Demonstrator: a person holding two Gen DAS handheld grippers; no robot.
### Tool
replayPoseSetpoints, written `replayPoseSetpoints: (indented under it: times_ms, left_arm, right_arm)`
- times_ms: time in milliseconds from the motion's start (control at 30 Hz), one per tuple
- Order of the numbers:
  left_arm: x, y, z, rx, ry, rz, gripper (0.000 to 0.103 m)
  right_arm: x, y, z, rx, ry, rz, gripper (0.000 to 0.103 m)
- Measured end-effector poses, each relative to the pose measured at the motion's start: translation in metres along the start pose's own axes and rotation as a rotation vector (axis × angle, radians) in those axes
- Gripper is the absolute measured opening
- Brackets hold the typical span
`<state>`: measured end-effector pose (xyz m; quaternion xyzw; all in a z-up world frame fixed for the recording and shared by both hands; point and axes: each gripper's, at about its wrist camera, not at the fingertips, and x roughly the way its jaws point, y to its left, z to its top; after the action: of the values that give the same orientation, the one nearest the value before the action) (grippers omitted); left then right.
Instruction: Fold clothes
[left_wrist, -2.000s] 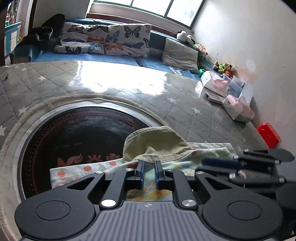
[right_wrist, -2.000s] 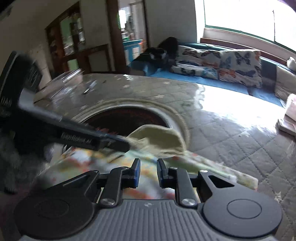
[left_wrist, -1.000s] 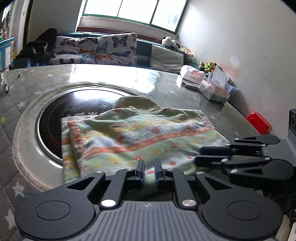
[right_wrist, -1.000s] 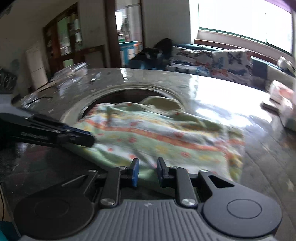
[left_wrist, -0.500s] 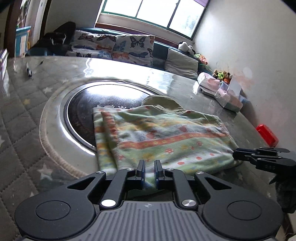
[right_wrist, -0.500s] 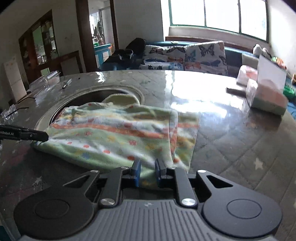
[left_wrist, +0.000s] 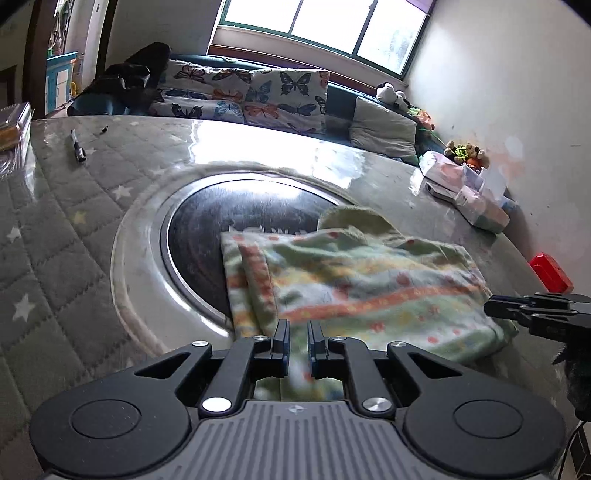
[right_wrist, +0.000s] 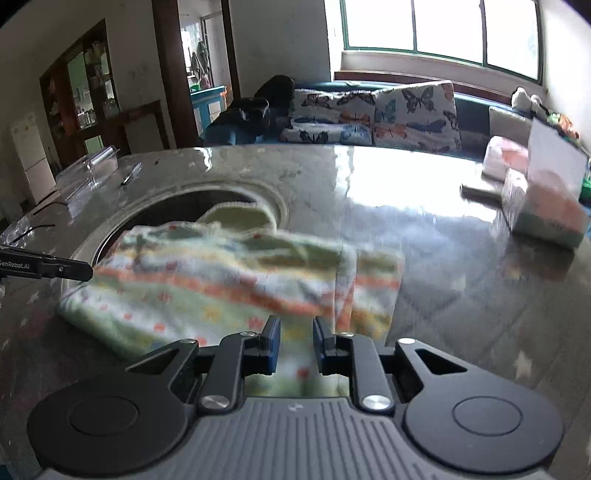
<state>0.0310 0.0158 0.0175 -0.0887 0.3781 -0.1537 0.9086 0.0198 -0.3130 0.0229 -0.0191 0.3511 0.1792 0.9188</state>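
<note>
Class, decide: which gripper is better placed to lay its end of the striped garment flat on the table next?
Neither clearly: left gripper and right gripper both pinch the striped garment's near edge, one toward each end.

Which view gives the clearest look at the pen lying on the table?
The left wrist view: the pen lies sharp and unobstructed on the quilted table. In the right wrist view it is only a thin blurred sliver at the far edge.

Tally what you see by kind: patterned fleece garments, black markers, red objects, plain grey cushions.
Patterned fleece garment: 1
Black marker: 1
Red object: 1
Plain grey cushion: 1
Total: 4
</note>
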Motion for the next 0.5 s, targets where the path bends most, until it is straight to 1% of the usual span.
replayPoseSetpoints:
  times_ms: [100, 267, 367, 500]
  left_arm:
    - [0.011, -0.005, 0.015, 0.001, -0.007, -0.022, 0.012]
    - [0.034, -0.020, 0.035, 0.036, 0.000, -0.046, 0.012]
    - [0.050, -0.027, 0.043, 0.045, 0.015, -0.056, 0.012]
    - [0.069, -0.032, 0.051, 0.046, 0.033, -0.060, 0.012]
  right_arm:
    - [0.009, -0.001, 0.016, -0.008, -0.017, -0.003, 0.019]
    - [0.038, -0.007, 0.037, 0.006, -0.010, -0.002, 0.019]
    - [0.054, -0.010, 0.042, 0.014, 0.005, -0.004, 0.019]
    - [0.065, -0.016, 0.039, 0.031, 0.028, -0.015, 0.018]
